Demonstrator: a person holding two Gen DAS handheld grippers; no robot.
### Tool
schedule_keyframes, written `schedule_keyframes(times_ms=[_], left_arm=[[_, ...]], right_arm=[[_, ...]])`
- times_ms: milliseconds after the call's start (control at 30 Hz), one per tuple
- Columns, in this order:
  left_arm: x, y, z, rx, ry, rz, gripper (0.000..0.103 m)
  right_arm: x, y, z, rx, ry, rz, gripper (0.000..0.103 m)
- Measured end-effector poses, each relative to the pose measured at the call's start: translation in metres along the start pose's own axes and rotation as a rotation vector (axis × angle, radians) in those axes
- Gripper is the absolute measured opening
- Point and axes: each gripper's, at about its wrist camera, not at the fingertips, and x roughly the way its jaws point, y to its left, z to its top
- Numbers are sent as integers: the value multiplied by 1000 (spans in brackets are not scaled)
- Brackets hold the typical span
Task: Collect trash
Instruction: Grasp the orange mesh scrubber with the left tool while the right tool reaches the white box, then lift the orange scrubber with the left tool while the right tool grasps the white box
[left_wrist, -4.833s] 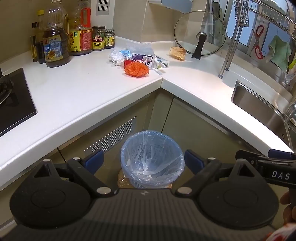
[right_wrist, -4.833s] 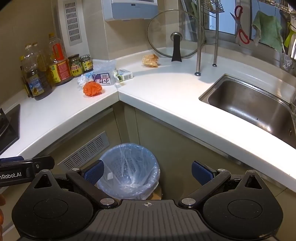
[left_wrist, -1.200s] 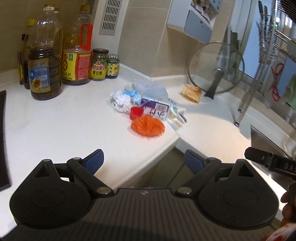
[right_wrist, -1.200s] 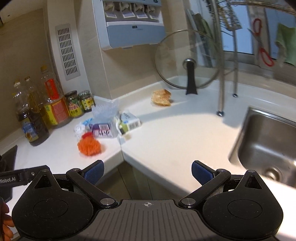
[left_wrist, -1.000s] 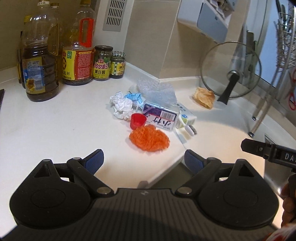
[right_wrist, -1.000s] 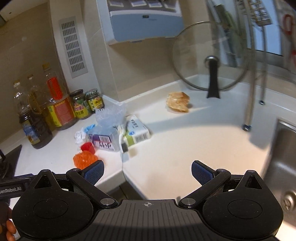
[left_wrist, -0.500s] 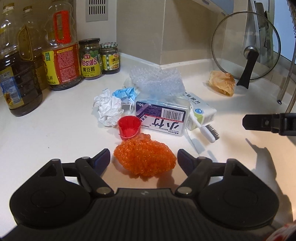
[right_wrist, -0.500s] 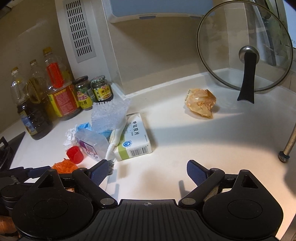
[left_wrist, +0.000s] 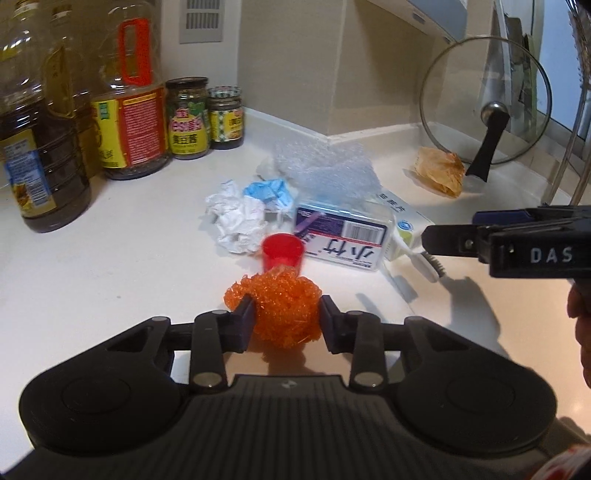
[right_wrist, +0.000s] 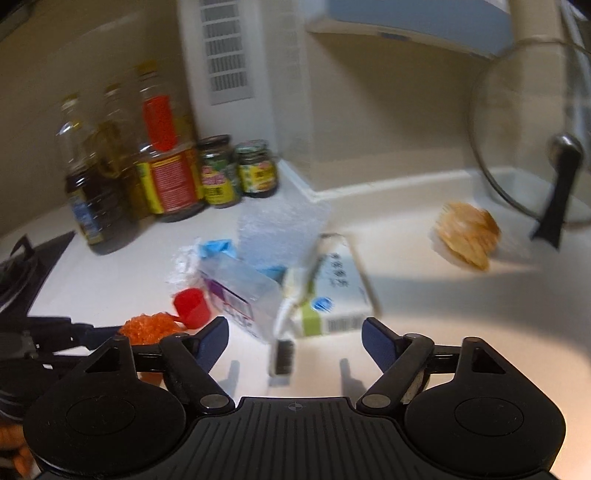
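My left gripper (left_wrist: 286, 314) is shut on the orange mesh ball (left_wrist: 284, 308), which rests on the white counter (left_wrist: 110, 266). Behind it lie a red cap (left_wrist: 282, 251), crumpled white paper (left_wrist: 238, 219), a clear plastic box (left_wrist: 343, 236), bubble wrap (left_wrist: 325, 166) and a brush (left_wrist: 424, 258). My right gripper (right_wrist: 295, 341) is open and empty just above the brush (right_wrist: 284, 354), before the white-green carton (right_wrist: 332, 291). The orange mesh ball also shows at the left in the right wrist view (right_wrist: 149, 326). A crumpled brown wrapper (right_wrist: 467, 234) lies at the far right.
Oil bottles (left_wrist: 37, 147) and jars (left_wrist: 186, 118) stand along the back wall on the left. A glass pot lid (left_wrist: 487, 110) leans against the wall on the right. A stove edge (right_wrist: 22, 273) shows at the far left of the right wrist view.
My left gripper has closed in on the orange mesh ball and shut on it. My right gripper has moved down and closer to the carton and brush, still open.
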Motion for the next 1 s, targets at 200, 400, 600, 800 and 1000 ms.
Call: schedule_keyframes(times_ms=[200, 400, 600, 800, 1000], left_arm=[[-15, 22, 5, -69, -24, 17, 33], [-23, 28, 3, -113, -36, 19, 33], [-29, 30, 0, -135, -37, 26, 33], [-35, 29, -1, -141, -40, 34, 33], [-40, 24, -3, -132, -44, 30, 33]], right_arm=[[30, 22, 19, -276, 22, 87, 68], [69, 26, 30, -412, 117, 144, 56], [80, 31, 31, -462, 141, 151, 41], [68, 33, 27, -435, 125, 127, 37], [49, 28, 22, -333, 94, 123, 35]])
